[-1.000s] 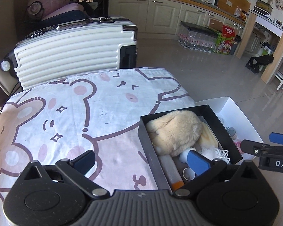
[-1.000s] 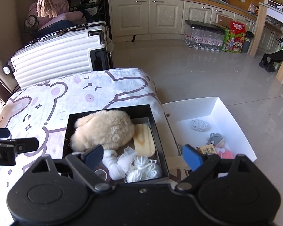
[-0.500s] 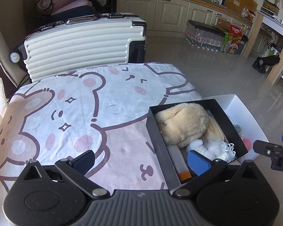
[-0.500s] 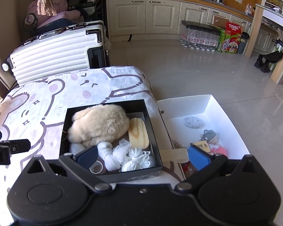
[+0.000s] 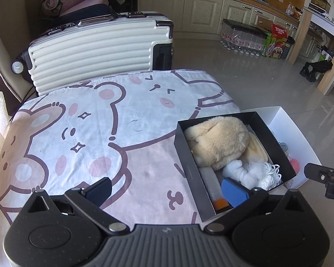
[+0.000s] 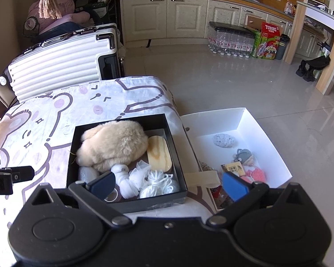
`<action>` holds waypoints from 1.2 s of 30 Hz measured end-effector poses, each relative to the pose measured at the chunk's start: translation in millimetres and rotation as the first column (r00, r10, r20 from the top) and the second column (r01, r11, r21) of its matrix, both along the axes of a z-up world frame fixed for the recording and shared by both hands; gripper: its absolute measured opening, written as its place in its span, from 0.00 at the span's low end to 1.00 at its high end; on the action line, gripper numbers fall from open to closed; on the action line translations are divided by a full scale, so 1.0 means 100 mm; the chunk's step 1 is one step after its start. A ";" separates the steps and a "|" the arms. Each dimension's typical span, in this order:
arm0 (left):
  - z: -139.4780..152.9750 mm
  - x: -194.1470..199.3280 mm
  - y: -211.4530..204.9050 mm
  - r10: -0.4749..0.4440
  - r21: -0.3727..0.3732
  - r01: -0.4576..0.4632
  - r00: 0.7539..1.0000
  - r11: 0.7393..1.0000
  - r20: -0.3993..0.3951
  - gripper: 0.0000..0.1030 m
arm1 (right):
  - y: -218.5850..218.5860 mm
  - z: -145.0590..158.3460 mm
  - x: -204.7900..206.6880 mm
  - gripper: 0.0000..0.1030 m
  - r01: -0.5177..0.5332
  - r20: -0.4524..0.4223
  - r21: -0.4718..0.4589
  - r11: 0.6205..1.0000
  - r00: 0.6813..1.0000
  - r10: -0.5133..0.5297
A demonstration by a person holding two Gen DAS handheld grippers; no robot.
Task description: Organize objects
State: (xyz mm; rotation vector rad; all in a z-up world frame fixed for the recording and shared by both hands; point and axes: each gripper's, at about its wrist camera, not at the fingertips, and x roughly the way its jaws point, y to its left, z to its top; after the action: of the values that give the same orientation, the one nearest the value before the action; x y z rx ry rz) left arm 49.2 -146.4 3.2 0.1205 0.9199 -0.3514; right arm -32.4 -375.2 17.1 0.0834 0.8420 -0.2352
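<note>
A black box [image 6: 174, 146] [image 5: 183, 153] sits at the right edge of a bear-print cloth [image 5: 89, 122] [image 6: 55, 111]. In it lie a beige plush toy [image 6: 113, 143] [image 5: 218, 140], a wooden oval block [image 6: 159, 153], white yarn [image 6: 158, 182] [image 5: 269, 173] and white cloth bits [image 6: 124, 178]. A white box [image 6: 262, 138] [image 5: 296, 133] beside it, lower down, holds a grey stone-like piece [image 6: 223, 140], a small grey doll [image 6: 242, 155], a card [image 6: 232, 169] and something pink [image 6: 256, 173]. My right gripper [image 6: 167, 183] stands open above both boxes' near ends. My left gripper [image 5: 167, 190] is open over the cloth and the black box's near corner. Neither holds anything.
A white ribbed suitcase [image 5: 100, 49] [image 6: 62, 62] stands behind the cloth. Beyond it is tiled floor [image 6: 211, 77], kitchen cabinets [image 6: 167, 15], a pack of water bottles [image 6: 231, 42] and a green carton [image 6: 266, 42]. A wooden table leg [image 6: 331, 60] stands at far right.
Both views have pulled back slightly, so the boxes and cloth sit further from the fingers. The right gripper's jaws have widened a little. Nothing in the boxes moved.
</note>
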 end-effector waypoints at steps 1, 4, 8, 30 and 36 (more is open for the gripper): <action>0.00 0.00 0.00 0.000 0.001 0.000 1.000 1.000 -0.001 1.00 | 0.00 0.00 0.00 1.00 -0.001 -0.001 -0.001 1.000 1.000 0.001; -0.01 0.01 0.00 0.002 0.002 -0.002 1.000 1.000 -0.006 1.00 | 0.01 0.00 0.00 1.00 -0.003 -0.003 -0.002 1.000 1.000 0.003; -0.03 0.02 0.02 0.009 0.000 -0.009 1.000 1.000 -0.019 1.00 | 0.01 0.00 0.00 1.00 -0.003 -0.003 -0.004 1.000 1.000 0.003; -0.05 0.03 0.02 0.009 0.010 -0.009 1.000 1.000 -0.024 1.00 | 0.01 -0.02 0.00 1.00 -0.004 -0.009 -0.004 1.000 1.000 0.004; -0.06 0.03 0.02 0.014 0.011 -0.013 1.000 1.000 -0.025 1.00 | 0.02 -0.02 0.00 1.00 -0.005 -0.010 -0.003 1.000 1.000 0.005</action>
State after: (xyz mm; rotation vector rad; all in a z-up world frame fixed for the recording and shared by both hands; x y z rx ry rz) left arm 52.3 -144.2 -2.5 0.1202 0.9470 -0.3359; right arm -32.8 -373.4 15.1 0.0772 0.8514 -0.2326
